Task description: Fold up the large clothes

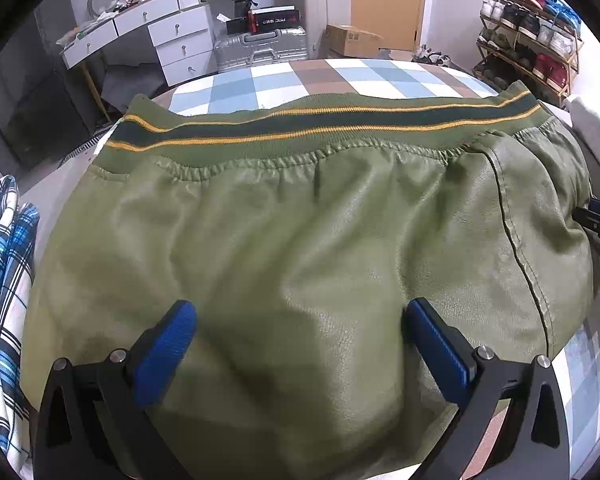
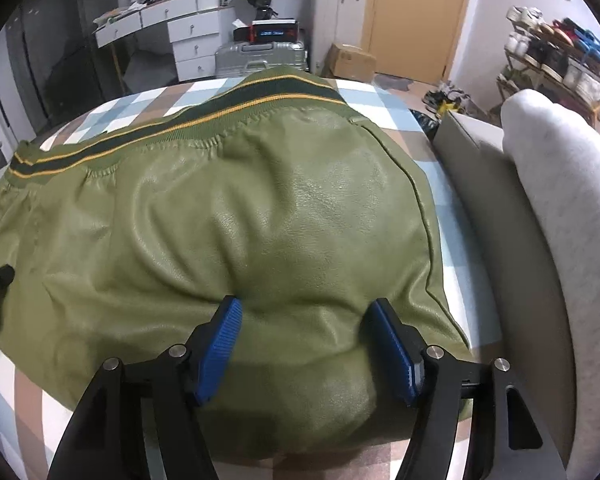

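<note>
Left wrist view: an olive-green faux-leather jacket [image 1: 300, 220] with a dark, yellow-striped ribbed hem [image 1: 320, 124] fills the middle of the frame, lying on a bed with a blue, white and brown checked cover [image 1: 284, 80]. It looks thick, soft and somewhat slick, likely heavy for cloth; a bunched ridge or the ribbed hem would give the surest hold. The left claw [image 1: 300, 344], at the bottom, is released, its blue pads wide apart over the leather, gripping nothing. A blue plaid garment [image 1: 4, 272] lies at the left edge.

Right wrist view: the jacket [image 2: 260, 220] spreads from centre to left, near a grey padded bed edge [image 2: 560, 200] on the right. The right claw [image 2: 306, 344], at bottom centre, is partly open, straddling a raised fold; whether the pads [image 2: 220, 352] already pinch it I cannot tell.
</note>
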`<state>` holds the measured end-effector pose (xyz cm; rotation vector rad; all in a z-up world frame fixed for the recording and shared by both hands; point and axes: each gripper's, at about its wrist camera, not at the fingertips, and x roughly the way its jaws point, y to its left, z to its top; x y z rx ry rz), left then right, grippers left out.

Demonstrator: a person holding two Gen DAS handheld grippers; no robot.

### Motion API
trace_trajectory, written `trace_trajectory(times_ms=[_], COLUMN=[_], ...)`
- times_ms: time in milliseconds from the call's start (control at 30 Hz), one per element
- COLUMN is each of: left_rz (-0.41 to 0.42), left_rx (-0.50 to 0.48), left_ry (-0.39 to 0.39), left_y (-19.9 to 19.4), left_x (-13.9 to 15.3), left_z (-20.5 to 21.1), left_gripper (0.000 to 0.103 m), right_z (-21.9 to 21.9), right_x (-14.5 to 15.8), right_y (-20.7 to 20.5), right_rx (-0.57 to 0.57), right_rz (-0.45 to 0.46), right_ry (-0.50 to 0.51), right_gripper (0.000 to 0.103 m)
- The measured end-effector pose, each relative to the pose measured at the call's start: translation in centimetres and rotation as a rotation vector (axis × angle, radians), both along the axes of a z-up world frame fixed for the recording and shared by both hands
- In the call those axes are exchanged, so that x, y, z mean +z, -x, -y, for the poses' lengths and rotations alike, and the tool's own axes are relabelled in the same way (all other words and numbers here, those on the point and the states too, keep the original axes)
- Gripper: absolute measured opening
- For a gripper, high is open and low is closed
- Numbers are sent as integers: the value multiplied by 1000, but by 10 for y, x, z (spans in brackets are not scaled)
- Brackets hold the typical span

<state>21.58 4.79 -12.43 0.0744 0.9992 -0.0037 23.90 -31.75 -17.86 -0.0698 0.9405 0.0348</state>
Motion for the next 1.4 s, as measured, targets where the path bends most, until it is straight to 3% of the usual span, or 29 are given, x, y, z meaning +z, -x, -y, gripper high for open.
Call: trace_trajectory(times_ms=[133,200,300,433,567,700,867,933,1033,1100,1167,1267,1333,1367,1400], left_rz=[-12,-20,13,62,-12,-93,-87,-107,-23,44,7,-29,-88,-97,-74], left_rx=[-10,-18,2,68,146,162,146,159,210,116,32,-60,-105,-98,-102], left_ry=[2,9,28,1,98,234,159,164,100,149,167,123,66,5,-44], left_y=[-1,-1,10,35,37,25,17,16,24,29,18,-6,-27,-32,-35], left_x=[1,5,23,43,24,-9,-13,-10,25,51,55,42,15,2,-3], left_z=[-1,-2,-11,-41,-84,-102,-89,-89,-79,-54,-22,18,43,51,54], left_gripper=[102,102,101,101,100,100,102,101,91,93,93,93,93,94,102], right_z=[1,-2,-3,-24,-51,-75,-84,-80,-72,-66,-59,-51,-43,-39,-37], right_x=[10,28,53,69,62,49,29,23,17,19,19,20,20,20,20], right_y=[3,14,41,75,91,93,90,92,92,96,97,98,102,105,108], right_rx=[-25,-58,-45,8,83,176,198,192,167,150,131,102,82,70,64], right_rz=[-16,23,146,273,335,328,279,268,255,264,268,265,271,275,275], right_ry=[-4,-37,-246,-376,-447,-470,-520,-539,-557,-554,-559,-569,-571,-568,-563], right_gripper=[68,68,76,87,93,93,93,93,93,93,93,93,93,93,93])
